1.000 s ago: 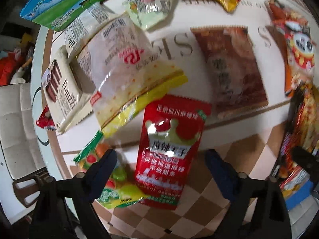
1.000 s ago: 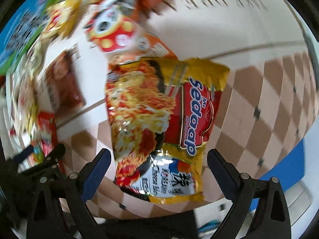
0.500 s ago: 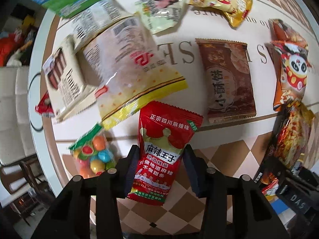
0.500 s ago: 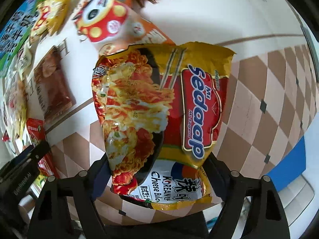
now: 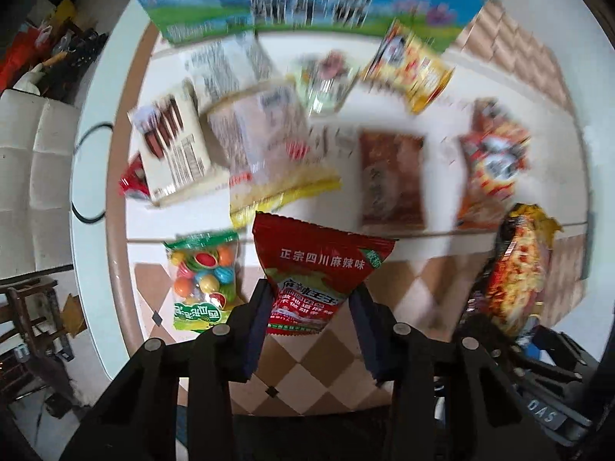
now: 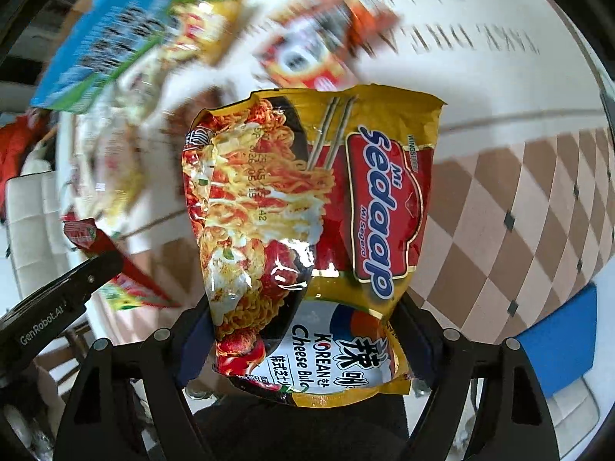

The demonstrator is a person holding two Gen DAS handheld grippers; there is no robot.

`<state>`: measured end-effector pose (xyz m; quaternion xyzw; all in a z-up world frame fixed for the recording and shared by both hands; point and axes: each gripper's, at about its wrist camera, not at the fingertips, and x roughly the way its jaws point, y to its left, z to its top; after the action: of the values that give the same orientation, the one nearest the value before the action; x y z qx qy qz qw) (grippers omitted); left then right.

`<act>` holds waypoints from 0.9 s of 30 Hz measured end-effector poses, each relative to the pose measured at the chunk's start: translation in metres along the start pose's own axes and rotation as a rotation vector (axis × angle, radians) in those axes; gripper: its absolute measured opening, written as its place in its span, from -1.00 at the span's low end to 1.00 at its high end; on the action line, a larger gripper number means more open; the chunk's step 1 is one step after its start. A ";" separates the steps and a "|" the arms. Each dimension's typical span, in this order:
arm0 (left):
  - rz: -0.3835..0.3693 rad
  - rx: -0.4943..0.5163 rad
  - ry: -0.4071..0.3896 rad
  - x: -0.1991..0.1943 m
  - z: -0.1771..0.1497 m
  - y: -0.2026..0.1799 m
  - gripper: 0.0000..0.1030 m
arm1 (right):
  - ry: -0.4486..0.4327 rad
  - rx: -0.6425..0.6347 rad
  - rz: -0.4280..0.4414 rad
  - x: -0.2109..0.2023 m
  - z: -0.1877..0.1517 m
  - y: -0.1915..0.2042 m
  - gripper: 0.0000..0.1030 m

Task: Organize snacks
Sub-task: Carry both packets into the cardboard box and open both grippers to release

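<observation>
Two hand-held grippers, each clamped on one packet above the counter (image 5: pixel 442 176), a round white top with a tan checkered band.

Left hand-held gripper (image 5: pixel 313 317): dark blue pads pressed together on the lower part of one red foil snack sachet with white Chinese lettering (image 5: pixel 321 269), held clear of the counter.

Right hand-held gripper (image 6: pixel 303 342): pads closed against both sides of one yellow-and-red "Mi Sedaap" instant noodle packet (image 6: pixel 319 207), lifted off the surface; the same packet appears at the right edge of the left wrist view.

Lying on the counter, left wrist view: one clear bag of coloured round candies with green ends (image 5: pixel 201 280), just beside the sachet; one brown rectangular packet (image 5: pixel 392 180); one yellow crinkled packet (image 5: pixel 413 69); one white wafer packet with brown sticks pictured (image 5: pixel 173 153); one large blue-and-green bag (image 5: pixel 307 4) at the far side. Other packets are too blurred to count.
</observation>
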<state>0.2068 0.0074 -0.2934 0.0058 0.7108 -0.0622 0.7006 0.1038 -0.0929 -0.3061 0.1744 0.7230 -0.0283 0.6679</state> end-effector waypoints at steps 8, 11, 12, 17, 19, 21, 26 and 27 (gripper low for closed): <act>-0.099 -0.029 -0.164 -0.082 0.043 -0.015 -0.26 | -0.102 -0.084 0.101 -0.091 -0.007 0.024 0.65; -0.126 -0.024 -0.226 -0.111 0.079 -0.023 -0.26 | -0.146 -0.112 0.135 -0.127 0.002 0.038 0.65; -0.129 -0.023 -0.240 -0.108 0.103 -0.034 -0.26 | -0.161 -0.124 0.146 -0.146 0.013 0.045 0.65; -0.144 -0.034 -0.304 -0.144 0.177 -0.031 -0.26 | -0.231 -0.177 0.173 -0.213 0.048 0.088 0.65; -0.129 -0.044 -0.318 -0.149 0.202 -0.029 -0.26 | -0.256 -0.200 0.165 -0.220 0.075 0.108 0.65; -0.122 -0.060 -0.302 -0.144 0.235 -0.022 -0.26 | -0.278 -0.224 0.146 -0.223 0.098 0.132 0.65; -0.121 -0.107 -0.199 -0.104 0.311 -0.007 -0.26 | -0.264 -0.256 0.111 -0.194 0.175 0.173 0.65; -0.119 -0.112 -0.178 -0.097 0.321 -0.006 -0.26 | -0.259 -0.260 0.102 -0.184 0.196 0.175 0.65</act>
<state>0.5279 -0.0221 -0.1994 -0.0812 0.6473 -0.0639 0.7552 0.3505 -0.0218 -0.1137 0.1178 0.6188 0.0769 0.7728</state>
